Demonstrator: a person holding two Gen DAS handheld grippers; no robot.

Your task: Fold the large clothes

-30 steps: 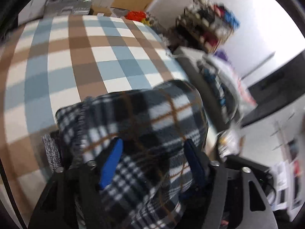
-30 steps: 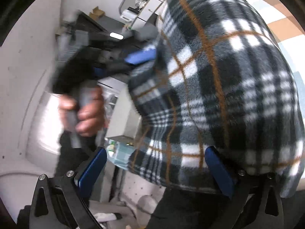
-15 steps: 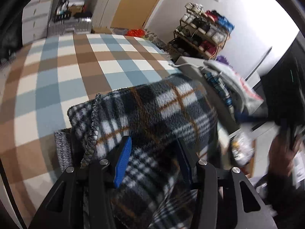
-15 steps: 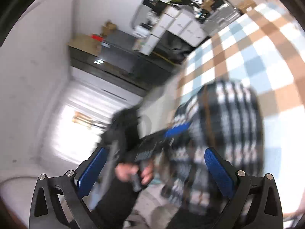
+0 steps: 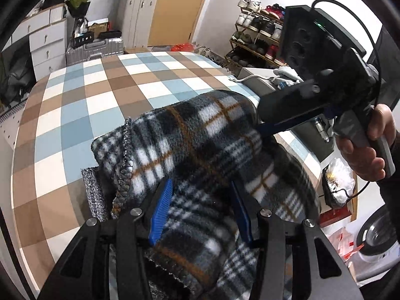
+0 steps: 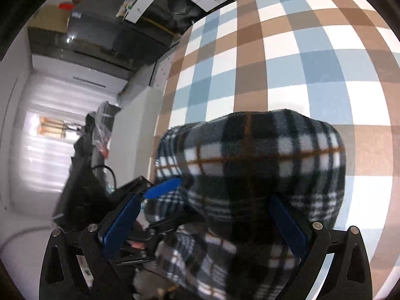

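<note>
A dark plaid fleece garment (image 5: 200, 130) lies bunched at the near edge of the checked bed (image 5: 100, 100). My left gripper (image 5: 200, 190) is shut on a thick fold of it, with both blue pads pressing the cloth. A grey knit piece (image 5: 93, 190) sticks out under the fleece on the left. A hand (image 5: 367, 150) holds my right gripper, and one blue finger (image 5: 275, 126) touches the fleece's right side. In the right wrist view the right gripper (image 6: 203, 200) stands wide open with the fleece (image 6: 262, 150) bulging between and beyond its fingers. The left gripper's blue finger (image 6: 163, 187) shows at the left.
The bed's blue, brown and white cover stretches away beyond the fleece. A shoe rack (image 5: 257, 37), a grey box (image 5: 257, 82) and a washing machine (image 5: 375, 237) stand to the right. White drawers (image 5: 47, 42) and a silver suitcase (image 5: 95, 47) stand behind the bed.
The left jaws have narrowed onto the fleece fold. The right gripper has swung across toward the bed, still open, and it and its hand now show at the right of the left view.
</note>
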